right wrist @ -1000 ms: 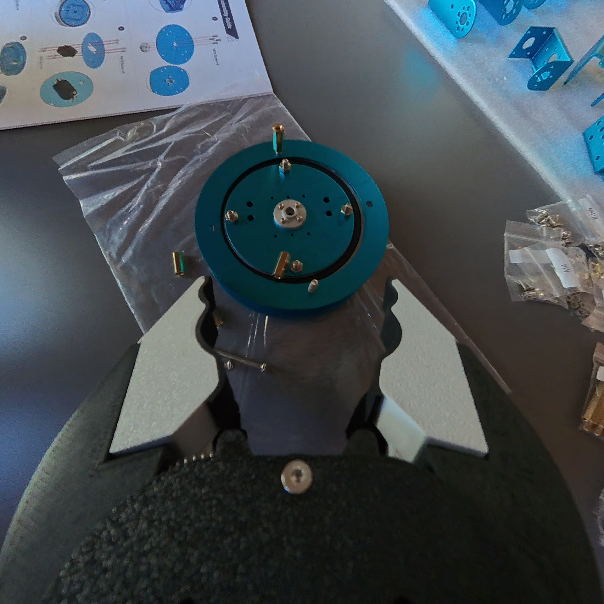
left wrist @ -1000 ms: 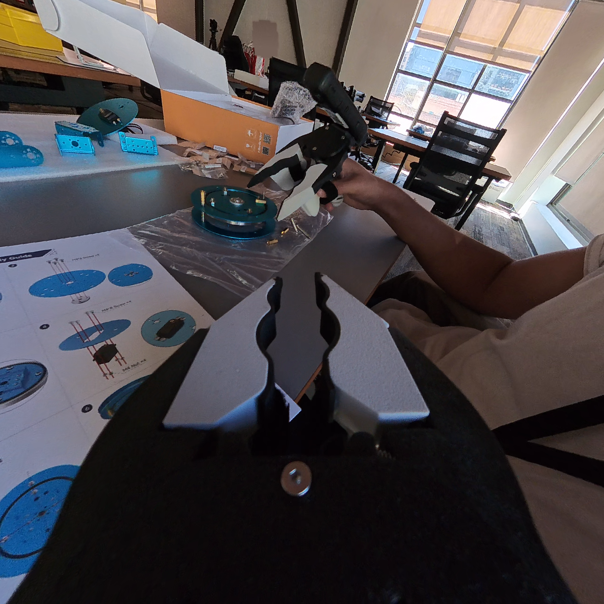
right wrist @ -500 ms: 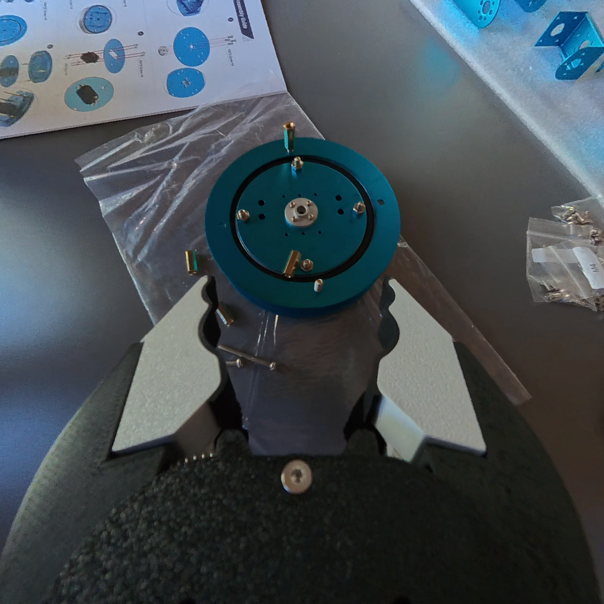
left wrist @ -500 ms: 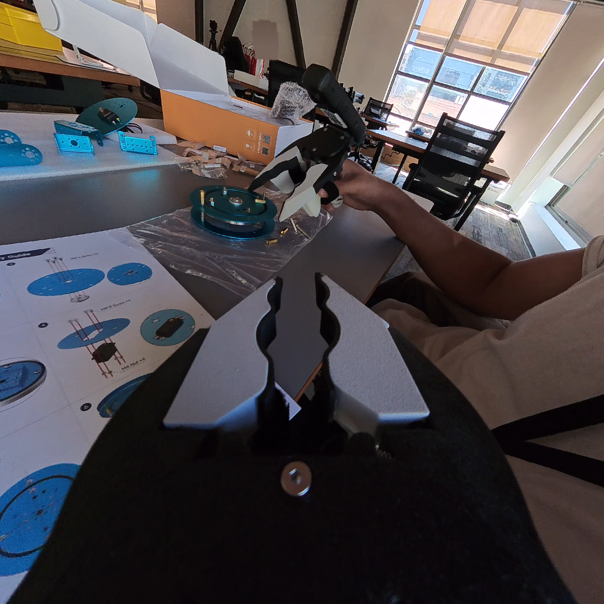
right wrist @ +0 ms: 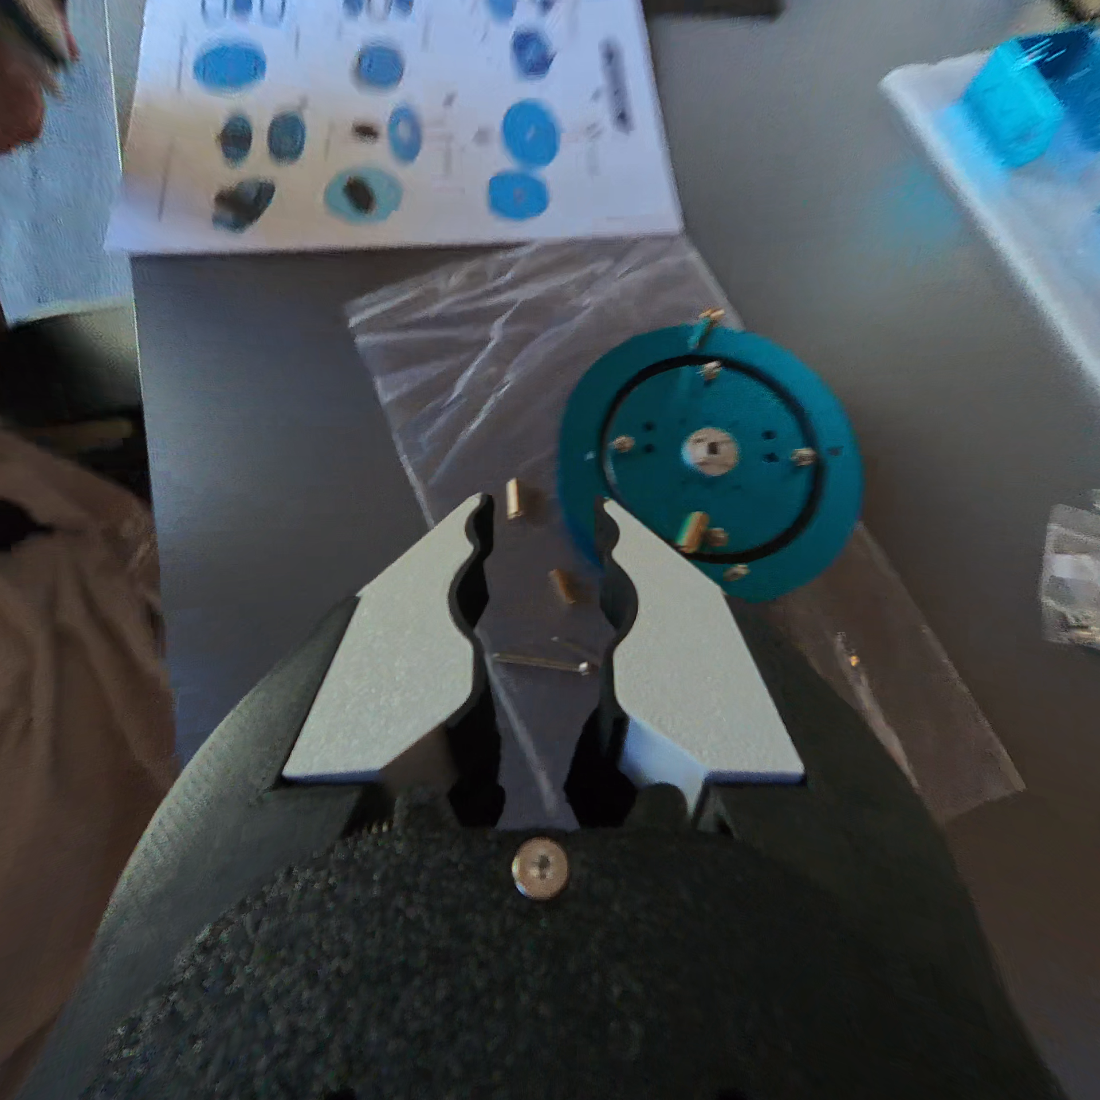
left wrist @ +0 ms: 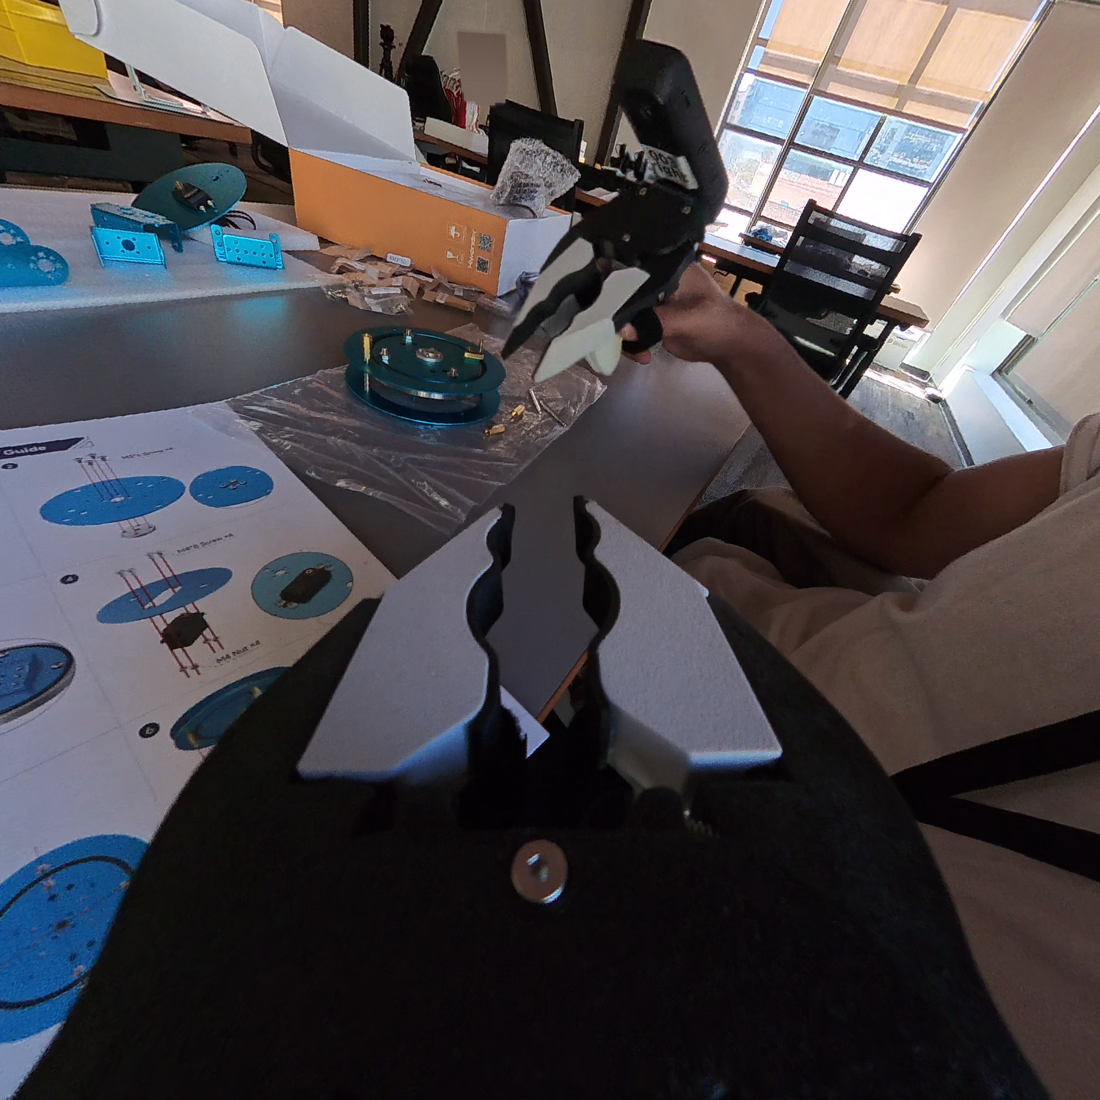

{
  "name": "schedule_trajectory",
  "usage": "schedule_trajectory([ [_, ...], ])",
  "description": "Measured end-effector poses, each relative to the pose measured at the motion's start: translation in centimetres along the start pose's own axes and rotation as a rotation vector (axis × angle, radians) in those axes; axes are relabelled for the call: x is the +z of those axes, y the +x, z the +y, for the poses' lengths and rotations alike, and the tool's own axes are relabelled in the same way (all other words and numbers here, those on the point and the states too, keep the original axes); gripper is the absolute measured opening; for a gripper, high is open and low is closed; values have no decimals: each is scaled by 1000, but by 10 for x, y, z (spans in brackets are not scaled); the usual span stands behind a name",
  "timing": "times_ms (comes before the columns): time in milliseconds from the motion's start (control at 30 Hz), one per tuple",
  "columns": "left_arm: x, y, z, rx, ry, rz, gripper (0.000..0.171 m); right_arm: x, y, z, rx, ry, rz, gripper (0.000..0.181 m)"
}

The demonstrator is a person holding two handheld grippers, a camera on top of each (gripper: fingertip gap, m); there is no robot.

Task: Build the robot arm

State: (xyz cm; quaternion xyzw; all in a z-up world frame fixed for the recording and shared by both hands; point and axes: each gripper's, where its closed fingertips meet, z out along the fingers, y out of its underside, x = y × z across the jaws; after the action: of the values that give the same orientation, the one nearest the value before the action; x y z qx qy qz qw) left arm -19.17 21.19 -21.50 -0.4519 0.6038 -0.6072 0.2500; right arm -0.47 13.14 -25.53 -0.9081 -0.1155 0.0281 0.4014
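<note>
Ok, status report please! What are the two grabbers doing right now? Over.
Left gripper open, empty, near the table edge. Right gripper open, empty, above loose brass standoffs on the plastic bag. Blue disc beside its fingers.

Plenty of print around, none of it spelled out here. The instruction sheet (left wrist: 149,536) has a heading in a dark banner at its top edge, numbered step dots and small captions beside the blue diagrams. The orange box (left wrist: 416,238) carries small icons, a line of lettering and two square codes on its side. There's a white sticker (left wrist: 666,163) on the right gripper (left wrist: 524,366), and the little parts bags (left wrist: 381,286) have white tags. The right wrist view is too blurry to read.
</note>
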Motion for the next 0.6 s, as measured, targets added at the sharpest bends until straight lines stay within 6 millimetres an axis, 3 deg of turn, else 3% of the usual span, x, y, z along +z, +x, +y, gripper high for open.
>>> schedule_trajectory([
  [200, 4, 0, 2, -3, -12, 11, 20, 30, -24, 15, -79, -249, 20, 31],
  [600, 14, 11, 2, 8, -23, 49, 20, 40, -17, 22, -54, -305, 31, 7],
])
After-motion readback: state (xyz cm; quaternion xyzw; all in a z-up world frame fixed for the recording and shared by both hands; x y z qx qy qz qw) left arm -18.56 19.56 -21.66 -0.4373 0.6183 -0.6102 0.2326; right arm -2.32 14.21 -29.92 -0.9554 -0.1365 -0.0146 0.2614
